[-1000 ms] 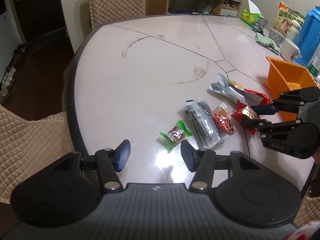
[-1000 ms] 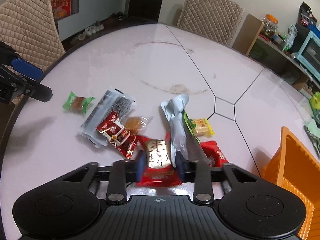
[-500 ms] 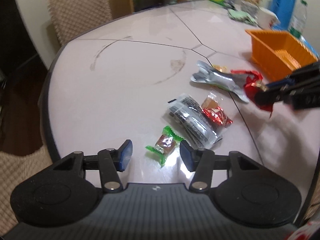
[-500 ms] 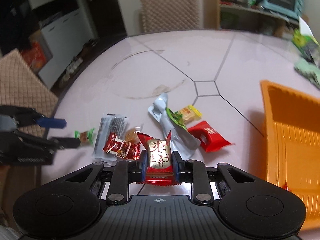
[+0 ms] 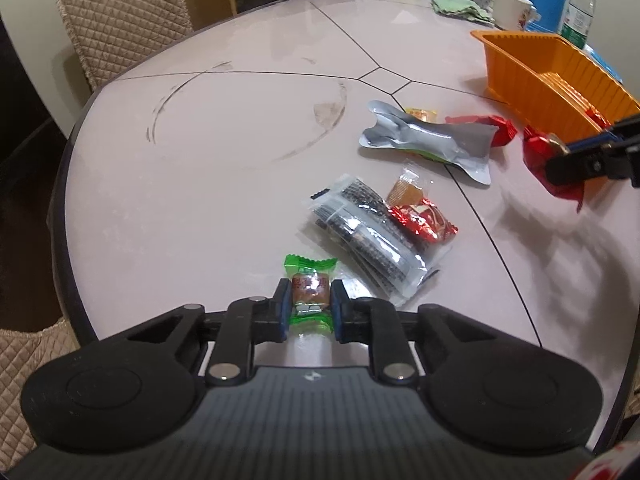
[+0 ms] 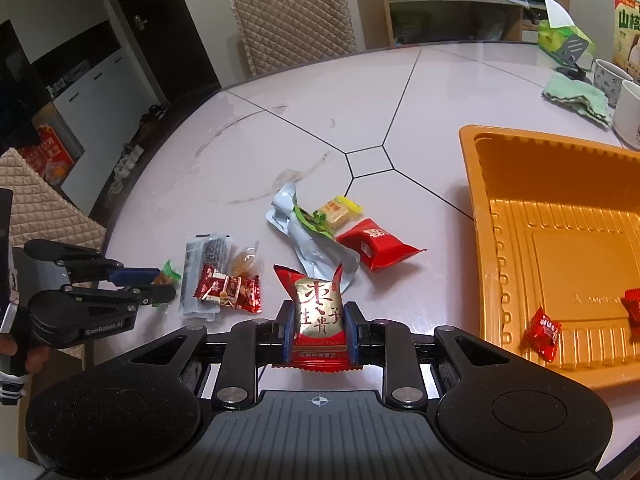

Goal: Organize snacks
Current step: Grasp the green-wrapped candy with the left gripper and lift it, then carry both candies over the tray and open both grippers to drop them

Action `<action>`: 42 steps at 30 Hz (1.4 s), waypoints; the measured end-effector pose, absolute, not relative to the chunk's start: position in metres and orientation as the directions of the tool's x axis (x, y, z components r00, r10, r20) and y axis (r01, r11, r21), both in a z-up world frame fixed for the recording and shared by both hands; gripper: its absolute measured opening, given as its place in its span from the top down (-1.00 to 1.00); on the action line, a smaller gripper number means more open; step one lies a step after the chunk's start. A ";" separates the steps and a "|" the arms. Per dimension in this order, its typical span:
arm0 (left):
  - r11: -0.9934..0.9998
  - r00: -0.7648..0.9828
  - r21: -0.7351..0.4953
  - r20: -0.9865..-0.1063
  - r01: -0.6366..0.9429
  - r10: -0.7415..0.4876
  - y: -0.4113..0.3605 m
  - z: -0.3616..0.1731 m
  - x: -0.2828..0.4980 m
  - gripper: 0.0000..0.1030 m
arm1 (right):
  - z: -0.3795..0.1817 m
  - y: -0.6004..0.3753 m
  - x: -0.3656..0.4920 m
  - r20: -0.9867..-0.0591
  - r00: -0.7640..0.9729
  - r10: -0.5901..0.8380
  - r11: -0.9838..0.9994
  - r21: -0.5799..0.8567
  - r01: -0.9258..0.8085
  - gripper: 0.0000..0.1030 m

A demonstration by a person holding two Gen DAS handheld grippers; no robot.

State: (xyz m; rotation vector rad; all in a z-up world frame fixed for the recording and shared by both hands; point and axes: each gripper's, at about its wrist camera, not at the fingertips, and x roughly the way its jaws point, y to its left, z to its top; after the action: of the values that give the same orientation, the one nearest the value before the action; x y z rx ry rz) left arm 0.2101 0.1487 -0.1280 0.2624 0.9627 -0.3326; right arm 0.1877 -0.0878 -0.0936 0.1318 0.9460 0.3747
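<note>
- Green twisted ends mark the small candy [image 5: 309,289] pinched by the left gripper [image 5: 308,307] at bottom centre of the left wrist view; its long axis runs up and down the frame, one twist pointing away from the camera, the other toward it.
- The jaws of the left gripper have just been closing and are now pressed on the candy's brown middle, low over the tabletop [image 5: 224,184].
- A red-and-gold packet [image 6: 319,312] is gripped by the right gripper [image 6: 318,332] at lower centre of the right wrist view, upright in the frame, its notched top edge pointing away from the camera.
- An orange tray [image 6: 476,200] fills the right side of that view, with small red candies [image 6: 543,333] lying near its lower edge.
- Loose snacks are left on the tabletop in mid-frame: a silver pouch [image 5: 432,142] lying across the frame, a black-and-clear pack [image 5: 368,236] set diagonally, and a red wrapper [image 5: 424,220] resting against it.
</note>
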 end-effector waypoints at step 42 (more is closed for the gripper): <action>0.907 0.572 -0.118 -0.741 0.405 -0.352 -0.048 -0.027 0.120 0.65 | -0.042 -0.263 0.097 -0.721 0.603 0.342 0.939 0.288 -0.189 0.50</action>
State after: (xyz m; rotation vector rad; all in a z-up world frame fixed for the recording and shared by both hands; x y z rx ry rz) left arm 0.1204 -0.0478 -0.0271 0.0676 0.8532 -0.4443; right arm 0.0973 -0.2627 -0.0422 0.1895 0.8719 0.3095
